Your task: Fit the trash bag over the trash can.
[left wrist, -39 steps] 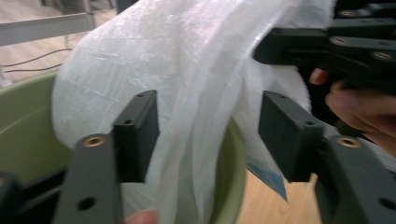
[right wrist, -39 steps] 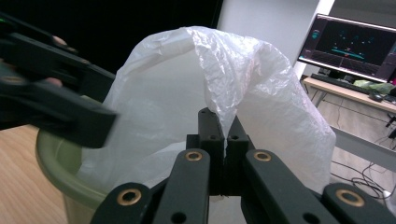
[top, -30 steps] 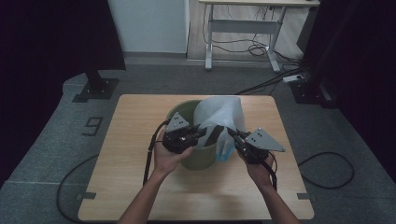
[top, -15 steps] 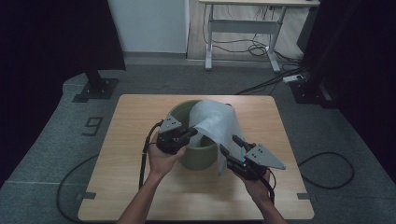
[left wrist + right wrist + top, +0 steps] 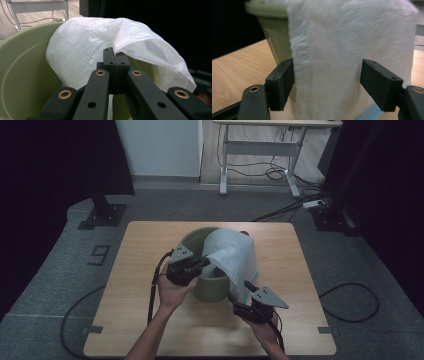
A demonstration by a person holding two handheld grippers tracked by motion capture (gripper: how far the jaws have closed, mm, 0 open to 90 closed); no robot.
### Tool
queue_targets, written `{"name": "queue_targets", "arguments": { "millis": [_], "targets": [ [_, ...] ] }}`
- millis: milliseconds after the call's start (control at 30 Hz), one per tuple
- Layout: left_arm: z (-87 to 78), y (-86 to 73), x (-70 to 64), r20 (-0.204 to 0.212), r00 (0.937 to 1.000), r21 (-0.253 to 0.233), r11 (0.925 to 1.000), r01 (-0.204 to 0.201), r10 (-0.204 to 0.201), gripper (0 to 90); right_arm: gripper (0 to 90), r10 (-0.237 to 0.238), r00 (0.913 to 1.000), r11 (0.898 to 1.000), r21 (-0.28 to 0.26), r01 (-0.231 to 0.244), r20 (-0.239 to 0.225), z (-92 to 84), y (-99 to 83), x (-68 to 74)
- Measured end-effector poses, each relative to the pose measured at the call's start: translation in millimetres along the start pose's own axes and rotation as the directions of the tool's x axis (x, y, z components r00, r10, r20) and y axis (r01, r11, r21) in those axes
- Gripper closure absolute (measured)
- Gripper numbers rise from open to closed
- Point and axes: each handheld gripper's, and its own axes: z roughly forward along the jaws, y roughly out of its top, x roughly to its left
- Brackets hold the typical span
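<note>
The wooden table carries a green bucket. A white plastic bag drapes over its rim. The left gripper is clamped on the bag's edge above the bucket; the right gripper, low beside it, has just been opening, jaws wide and free around the hanging bag.

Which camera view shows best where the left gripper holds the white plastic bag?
The left gripper view: its fingers are pressed shut on a fold of the white plastic bag above the green bucket. The high view shows this grip small and distant. The right gripper view shows the bag hanging down the bucket's outside.
</note>
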Motion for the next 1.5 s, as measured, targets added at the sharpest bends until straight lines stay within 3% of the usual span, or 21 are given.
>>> {"name": "queue_targets", "arguments": {
  "millis": [67, 167, 200, 233, 267, 300, 433, 533, 733, 900, 1000, 1167, 1367, 1500],
  "targets": [
    [-0.1, 0.4, -1.0, 0.002, 1.0, -0.001, 1.0, -0.003, 0.003, 89.8, 27.1, -0.005, 0.9998, 1.0, 0.012, 0.005, 0.018, 6.8, -2.2, 3.2],
    [-2.3, 0.3, -1.9, 0.002, 1.0, -0.01, 0.9999, -0.008, 0.008, 89.8, 36.7, -0.006, 0.9988, 1.0, 0.005, 0.005, 0.049, 13.5, -4.9, 2.8],
    [-3.5, 0.1, -1.9, 0.002, 0.9999, -0.012, 0.9999, -0.012, 0.012, 89.8, 50.3, 0.002, 0.9977, 1.0, -0.004, -0.002, 0.067, 13.9, -5.7, -0.7],
    [-4.4, 0.0, -1.7, 0.002, 0.9999, -0.014, 0.9998, -0.012, 0.012, 89.8, 50.3, 0.002, 0.9977, 1.0, -0.004, -0.002, 0.067, 13.9, -5.7, -0.7],
    [-5.6, 0.0, -1.0, 0.007, 0.9999, -0.017, 0.9998, -0.011, 0.011, 89.7, 62.6, 0.002, 0.9985, 1.0, -0.012, -0.001, 0.055, 12.9, -5.3, -6.2],
    [-6.5, -0.1, -0.7, 0.007, 0.9999, -0.019, 0.9998, -0.009, 0.009, 89.7, 62.6, 0.002, 0.9985, 1.0, -0.012, -0.001, 0.055, 12.9, -5.3, -6.2],
    [-11.9, -1.3, 1.2, 0.007, 0.9999, -0.021, 0.9997, -0.014, 0.014, 89.8, 81.4, -0.01, 0.9962, 1.0, -0.028, 0.012, 0.087, 5.8, -0.1, -17.7],
    [-15.9, -3.1, 3.1, 0.011, 0.9997, -0.014, 0.9997, -0.02, 0.02, 89.7, 87.8, -0.025, 0.994, 0.998, -0.06, 0.032, 0.107, -2.8, 10.1, -26.2],
    [-22.1, -5.3, 7.6, 0.026, 0.9993, -0.01, 0.9996, -0.028, 0.028, 88.1, 88.5, -0.096, 0.9874, 0.986, -0.124, 0.111, 0.126, -18.5, 41.2, -31.8],
    [-30.3, -1.9, 3.9, -0.038, 0.9976, -0.119, 0.9909, -0.062, 0.058, 59.6, 88.5, -0.161, 0.9798, 0.974, -0.143, 0.177, 0.118, -20.7, 65.2, -29.4],
    [-31.1, 2.7, 1.3, -0.041, 0.9966, -0.132, 0.9882, -0.077, 0.072, 50.0, 88.5, -0.194, 0.9751, 0.968, -0.141, 0.208, 0.108, -19.2, 74.2, -24.9],
    [-28.2, 12.0, -1.8, -0.027, 0.995, -0.125, 0.9872, -0.099, 0.096, 41.6, 88.5, -0.234, 0.9665, 0.96, -0.132, 0.247, 0.105, -15.4, 81.8, -18.8],
    [-22.2, 21.0, -4.4, -0.004, 0.9936, -0.097, 0.9889, -0.113, 0.113, 42.0, 88.5, -0.245, 0.9648, 0.959, -0.121, 0.255, 0.096, -13.3, 87.3, -18.9],
    [-16.6, 21.1, -2.2, 0.008, 0.9961, -0.068, 0.9939, -0.087, 0.088, 62.7, 88.5, -0.246, 0.9663, 0.96, -0.121, 0.254, 0.076, -12.0, 88.4, -16.4]
  ]
}}
